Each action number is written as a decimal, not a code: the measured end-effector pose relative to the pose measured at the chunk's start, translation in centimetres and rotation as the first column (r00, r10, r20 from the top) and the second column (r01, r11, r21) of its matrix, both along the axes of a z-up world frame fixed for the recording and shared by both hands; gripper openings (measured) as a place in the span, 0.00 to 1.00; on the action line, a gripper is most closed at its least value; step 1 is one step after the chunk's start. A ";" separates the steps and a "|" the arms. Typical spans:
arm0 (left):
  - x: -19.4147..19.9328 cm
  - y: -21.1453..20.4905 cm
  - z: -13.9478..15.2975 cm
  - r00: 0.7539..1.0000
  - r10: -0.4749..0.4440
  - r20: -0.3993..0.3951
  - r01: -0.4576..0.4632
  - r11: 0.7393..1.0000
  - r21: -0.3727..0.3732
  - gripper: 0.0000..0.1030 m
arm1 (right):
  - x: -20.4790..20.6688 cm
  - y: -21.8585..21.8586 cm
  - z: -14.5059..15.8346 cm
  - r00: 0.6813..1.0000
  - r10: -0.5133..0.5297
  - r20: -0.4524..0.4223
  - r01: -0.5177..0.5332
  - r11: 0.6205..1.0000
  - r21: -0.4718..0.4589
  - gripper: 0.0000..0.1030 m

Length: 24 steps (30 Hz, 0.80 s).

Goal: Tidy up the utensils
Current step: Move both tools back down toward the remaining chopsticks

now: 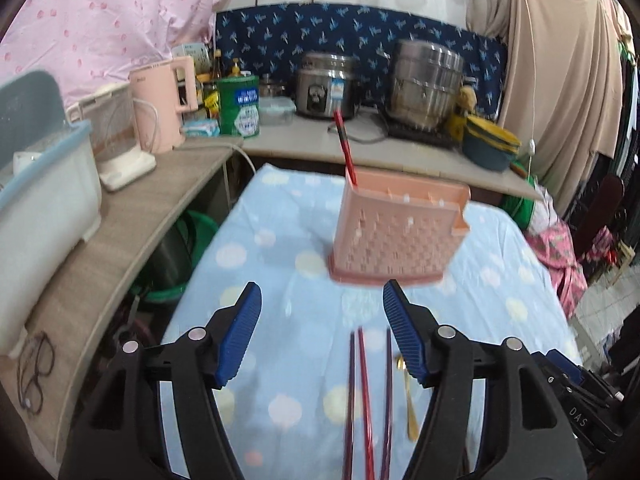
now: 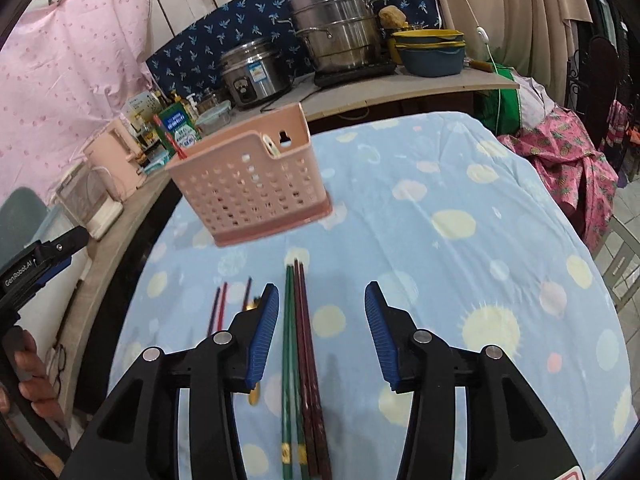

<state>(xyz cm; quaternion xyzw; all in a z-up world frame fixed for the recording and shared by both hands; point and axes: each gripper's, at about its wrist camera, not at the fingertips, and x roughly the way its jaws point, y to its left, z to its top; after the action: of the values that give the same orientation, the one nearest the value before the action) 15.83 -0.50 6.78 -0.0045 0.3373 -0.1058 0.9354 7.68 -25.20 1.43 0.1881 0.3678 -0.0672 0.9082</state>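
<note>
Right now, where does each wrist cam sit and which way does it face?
Left wrist: on the left gripper, angled down at dark chopsticks on the blue cloth, pink basket ahead; own open jaws show.
Right wrist: on the right gripper, angled down at green and brown chopsticks; own open jaws, the left gripper and a hand at left edge.
Shared: basket, cloth, rice cooker, steel pot.

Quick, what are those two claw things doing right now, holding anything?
Left gripper: open, holding nothing; chopsticks lie on the table below it.
Right gripper: open, holding nothing.
</note>
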 end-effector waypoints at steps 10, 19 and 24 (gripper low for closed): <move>-4.7 0.7 -6.2 0.989 -0.008 -0.145 0.016 0.999 0.049 0.58 | -5.4 3.4 -5.5 0.990 0.063 -0.129 -0.066 0.998 -0.021 0.43; -6.7 1.9 -9.1 0.976 0.018 -0.218 -0.003 0.998 0.068 0.58 | -7.1 3.2 -7.2 0.986 0.056 -0.156 -0.060 0.998 -0.019 0.43; -7.0 1.8 -9.8 0.972 0.007 -0.234 0.012 0.997 0.077 0.58 | -7.4 2.8 -7.9 0.985 0.042 -0.169 -0.045 0.999 -0.011 0.41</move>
<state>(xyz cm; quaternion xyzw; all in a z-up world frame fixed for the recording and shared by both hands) 8.85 1.34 -3.02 0.0201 0.4491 -0.0925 0.8884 0.24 -22.40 -6.46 0.1668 0.4469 -0.0658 0.8764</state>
